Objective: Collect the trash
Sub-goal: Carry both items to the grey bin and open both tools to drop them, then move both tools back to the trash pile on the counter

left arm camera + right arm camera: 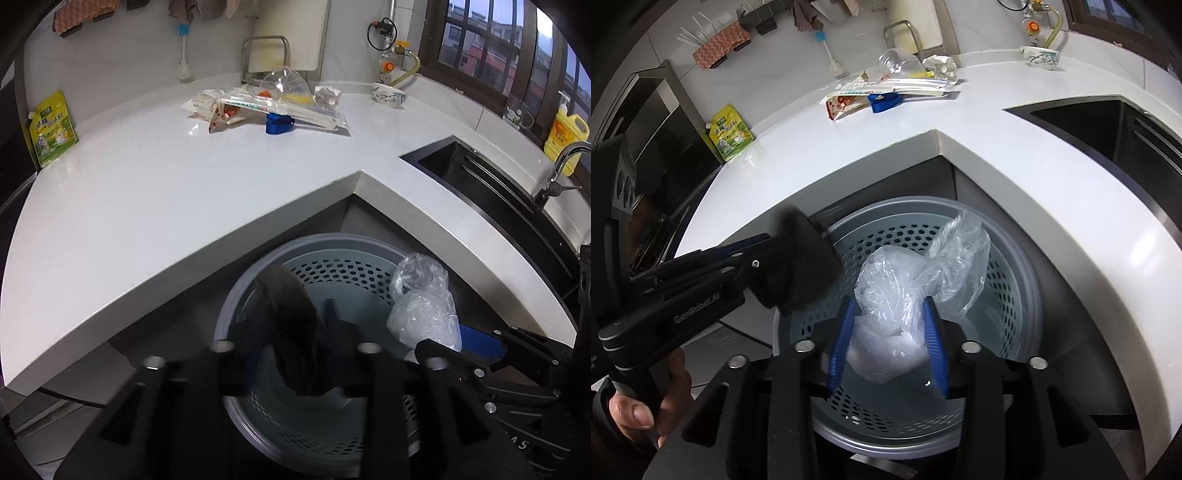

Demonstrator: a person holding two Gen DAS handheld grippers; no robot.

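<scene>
Only my right wrist view shows my bare hand (646,402) gripping the left tool's handle, and the blue pads (842,339) of my right gripper (888,339). My left wrist view alone takes in the sink (480,177), the faucet (561,166) and the yellow soap bottle (565,136).

Both tools hang over the grey perforated bin (1015,280) in the counter's (155,206) inner corner, tilted down into it. My right jaws are part-way apart, pinching a crumpled clear plastic bag (905,295) above the bin's mouth. My left gripper (295,354) has its jaws pressed on a dark cloth-like wad (291,317), also over the bin. More trash, wrappers (266,103) and a blue piece (279,123), lies at the back of the counter.
</scene>
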